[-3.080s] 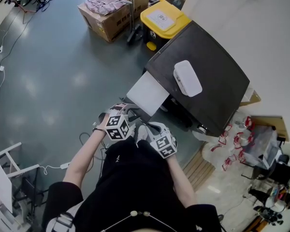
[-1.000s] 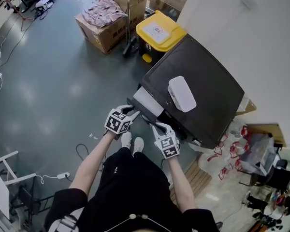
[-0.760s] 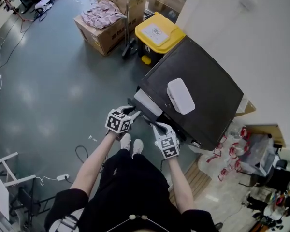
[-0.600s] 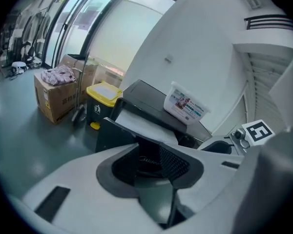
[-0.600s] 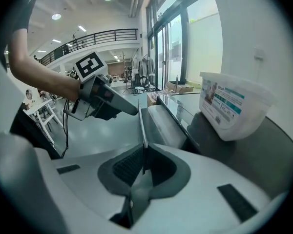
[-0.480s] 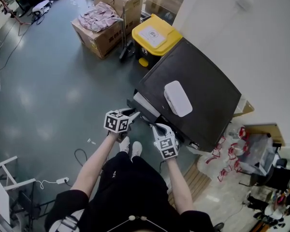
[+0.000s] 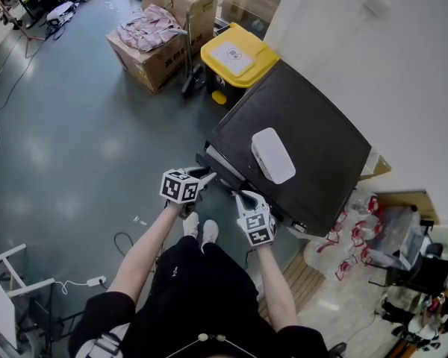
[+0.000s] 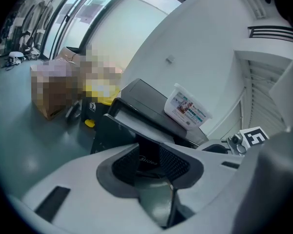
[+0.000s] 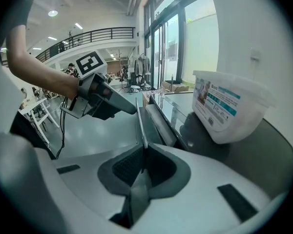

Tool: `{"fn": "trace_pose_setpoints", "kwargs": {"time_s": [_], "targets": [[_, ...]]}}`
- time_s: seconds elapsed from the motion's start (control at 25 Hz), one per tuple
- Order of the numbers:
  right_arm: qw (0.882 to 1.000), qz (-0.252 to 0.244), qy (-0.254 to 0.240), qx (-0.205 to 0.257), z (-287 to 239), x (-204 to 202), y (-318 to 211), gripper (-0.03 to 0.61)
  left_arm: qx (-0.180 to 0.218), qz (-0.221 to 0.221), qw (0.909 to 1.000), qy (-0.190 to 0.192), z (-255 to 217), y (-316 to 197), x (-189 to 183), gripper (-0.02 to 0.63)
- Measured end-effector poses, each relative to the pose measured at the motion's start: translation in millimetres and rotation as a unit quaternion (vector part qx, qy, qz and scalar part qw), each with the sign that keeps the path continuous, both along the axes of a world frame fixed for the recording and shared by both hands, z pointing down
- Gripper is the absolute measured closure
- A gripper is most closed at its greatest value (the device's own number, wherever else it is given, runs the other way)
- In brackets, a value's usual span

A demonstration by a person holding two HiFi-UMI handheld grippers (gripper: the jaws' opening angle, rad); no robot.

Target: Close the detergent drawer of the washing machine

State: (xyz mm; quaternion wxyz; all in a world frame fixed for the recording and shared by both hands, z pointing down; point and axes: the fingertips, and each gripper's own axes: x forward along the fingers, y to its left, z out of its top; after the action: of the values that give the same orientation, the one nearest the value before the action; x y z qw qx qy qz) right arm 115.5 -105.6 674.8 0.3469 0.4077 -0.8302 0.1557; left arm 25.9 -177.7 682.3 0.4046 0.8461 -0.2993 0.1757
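Observation:
The black washing machine (image 7: 313,144) stands by the wall, and only a thin pale strip of its detergent drawer (image 7: 215,160) sticks out at the front left corner. My right gripper (image 7: 237,195) is shut on the thin edge of the drawer's front panel (image 9: 140,123), which runs between its pads (image 9: 129,168). My left gripper (image 7: 204,174) has its tips at the far end of that panel. Its pads (image 8: 124,162) stand a little apart, and the dark front with a logo (image 8: 147,156) shows through the gap.
A white lidded tub (image 7: 272,155) sits on the machine's top. Behind the machine stand a yellow-lidded bin (image 7: 235,47) and cardboard boxes (image 7: 153,36). Bags and clutter (image 7: 388,222) lie to its right, and a cable (image 7: 123,241) lies on the grey floor.
The drawer has slid from far out to almost fully in. Both grippers have moved with it toward the machine's front.

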Motion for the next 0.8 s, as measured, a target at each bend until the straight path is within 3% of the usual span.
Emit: {"fn": "trace_pose_setpoints", "kwargs": {"time_s": [0.8], "targets": [[0.999,0.029,0.032,0.017,-5,9,-13,0.543,0.001,0.010,0.9999,0.010,-1,-13,8,0.486]]}}
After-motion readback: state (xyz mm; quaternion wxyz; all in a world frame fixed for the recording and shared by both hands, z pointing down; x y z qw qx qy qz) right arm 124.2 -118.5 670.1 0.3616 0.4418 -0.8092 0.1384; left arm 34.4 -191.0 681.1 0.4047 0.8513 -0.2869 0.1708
